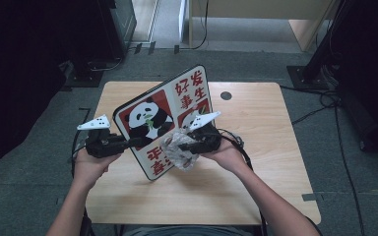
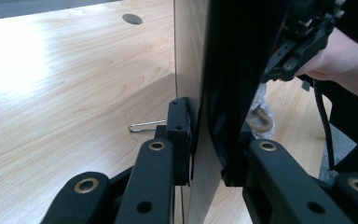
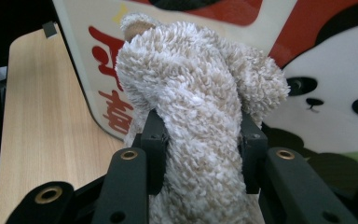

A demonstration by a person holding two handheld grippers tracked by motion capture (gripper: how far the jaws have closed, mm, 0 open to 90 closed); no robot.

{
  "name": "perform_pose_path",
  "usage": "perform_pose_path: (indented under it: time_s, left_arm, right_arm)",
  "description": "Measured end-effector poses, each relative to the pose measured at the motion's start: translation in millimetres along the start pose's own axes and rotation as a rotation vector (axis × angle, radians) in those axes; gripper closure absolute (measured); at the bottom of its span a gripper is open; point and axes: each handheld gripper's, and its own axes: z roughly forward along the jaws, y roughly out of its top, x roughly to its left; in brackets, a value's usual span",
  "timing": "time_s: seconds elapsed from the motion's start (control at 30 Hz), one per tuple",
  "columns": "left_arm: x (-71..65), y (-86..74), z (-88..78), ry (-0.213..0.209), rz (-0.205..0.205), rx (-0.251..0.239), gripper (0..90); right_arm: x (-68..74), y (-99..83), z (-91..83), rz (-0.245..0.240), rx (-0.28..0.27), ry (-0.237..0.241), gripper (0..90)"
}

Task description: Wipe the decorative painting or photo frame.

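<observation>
Panda board (image 1: pixel 170 118): a flat rectangular panel with rounded corners, printed with pandas on red fields and red characters on cream, stands tilted on its lower edge on the wooden table (image 1: pixel 256 187), printed face toward the person. Left gripper (image 1: pixel 128 143): held in the person's left hand (image 1: pixel 91 164) at the left of the high view, jaws pinched on the board's left edge; the left gripper view looks along the board (image 2: pixel 205 93) edge-on, one black pad against its pale back and the other against its dark face, with the gripper (image 2: pixel 205 154) clamped onto it. Right gripper (image 1: pixel 184 147): held in the right hand (image 1: pixel 226 155), in front of the board's lower printed face, jaws pressed on a fluffy cream-and-beige cloth (image 1: pixel 179 150), which bulges out either side of the pads. In the right gripper view the gripper (image 3: pixel 200 140) squeezes the shaggy cloth (image 3: pixel 200 93) between both pads, the wad rising above the jaws with a tan patch at its top, and the board (image 3: pixel 331 93) directly behind it; whether the cloth touches the board's surface cannot be told. A panda's face and red characters show past the cloth. Also present: a round dark cable hole (image 1: pixel 226 96) in the table top toward its far edge, behind the board; a thin metal wire clip (image 2: pixel 144 126) lying on the table beside the board's back; grey three-cornered plates on top of both grippers; black cables trailing off the table's right side.
</observation>
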Motion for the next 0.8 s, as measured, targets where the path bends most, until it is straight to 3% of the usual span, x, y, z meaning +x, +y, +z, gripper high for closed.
perform_pose_path:
  time_s: [0.43, 0.8]
  left_arm:
    - [-0.6, -0.5, -0.1, -0.012, -0.002, 0.002, 77.2]
    - [1.1, 0.0, 0.5, -0.013, -0.006, -0.002, 77.7]
  right_arm:
    - [1.5, -20.7, 12.3, -0.010, 0.017, -0.009, 64.3]
    - [1.3, -35.1, 23.0, -0.001, 0.074, 0.011, 64.4]
